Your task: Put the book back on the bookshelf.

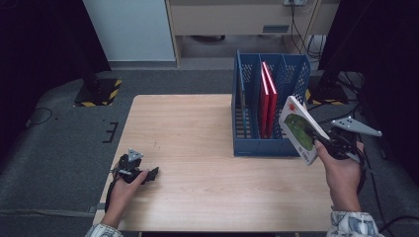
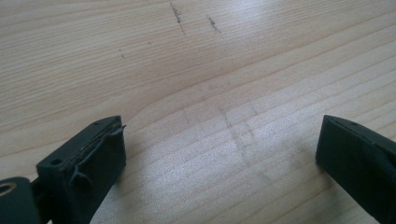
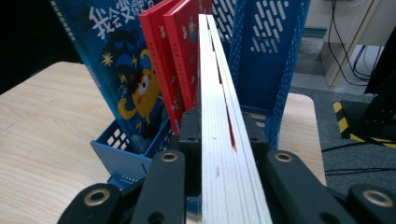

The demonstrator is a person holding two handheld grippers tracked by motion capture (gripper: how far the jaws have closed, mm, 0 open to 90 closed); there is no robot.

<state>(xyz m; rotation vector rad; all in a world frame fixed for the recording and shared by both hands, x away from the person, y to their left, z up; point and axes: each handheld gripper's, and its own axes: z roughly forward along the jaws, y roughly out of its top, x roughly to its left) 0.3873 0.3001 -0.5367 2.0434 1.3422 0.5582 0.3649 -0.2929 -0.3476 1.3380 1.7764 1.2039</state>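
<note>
Wooden bench (image 1: 197, 148) ahead: our right gripper (image 1: 323, 140) clamps the green book (image 1: 299, 129) edge-on, just right of the blue rack (image 1: 269, 146). Our left gripper (image 1: 148, 174) rests open, well apart.

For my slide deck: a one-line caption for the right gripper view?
Right gripper clamps a white-edged book edge-on before the blue rack holding red books.
</note>
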